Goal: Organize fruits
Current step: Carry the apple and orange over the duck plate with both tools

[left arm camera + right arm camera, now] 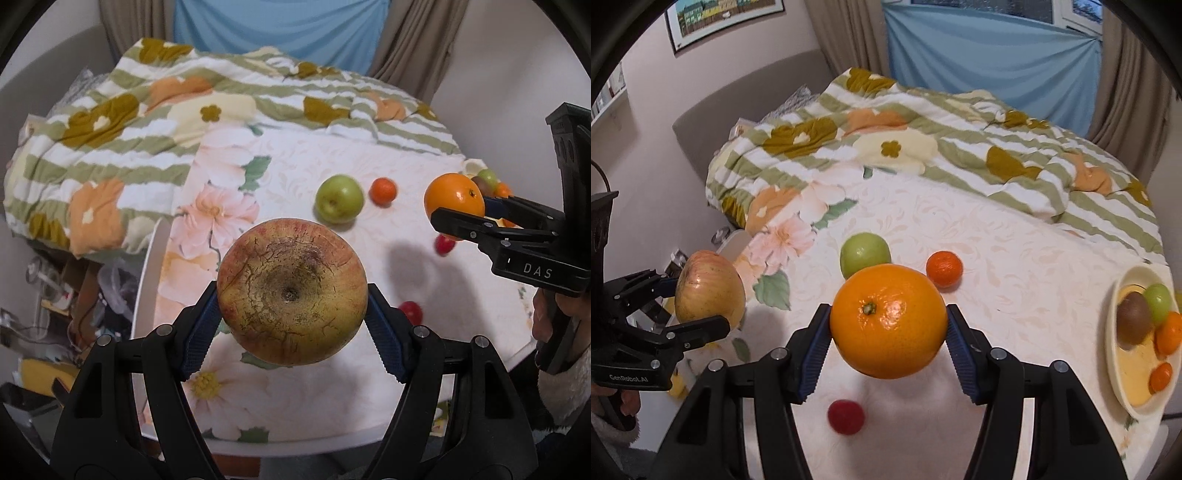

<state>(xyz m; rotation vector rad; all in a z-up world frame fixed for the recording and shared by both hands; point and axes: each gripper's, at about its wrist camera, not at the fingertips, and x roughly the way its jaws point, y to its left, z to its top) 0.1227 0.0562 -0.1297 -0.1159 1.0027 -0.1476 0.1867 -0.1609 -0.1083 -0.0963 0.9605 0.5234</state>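
Blue pads of my left gripper clamp the apple; my right gripper holds the orange, both above the table. Crowding the bowl could spill fruit.

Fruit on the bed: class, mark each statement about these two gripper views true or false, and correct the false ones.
1. The left gripper holds a large apple. True.
2. The right gripper is empty. False: it grips an orange.
3. The bowl already holds a kiwi. True.
4. The green apple lies in the bowl. False: it lies on the bed sheet, beside a small mandarin.
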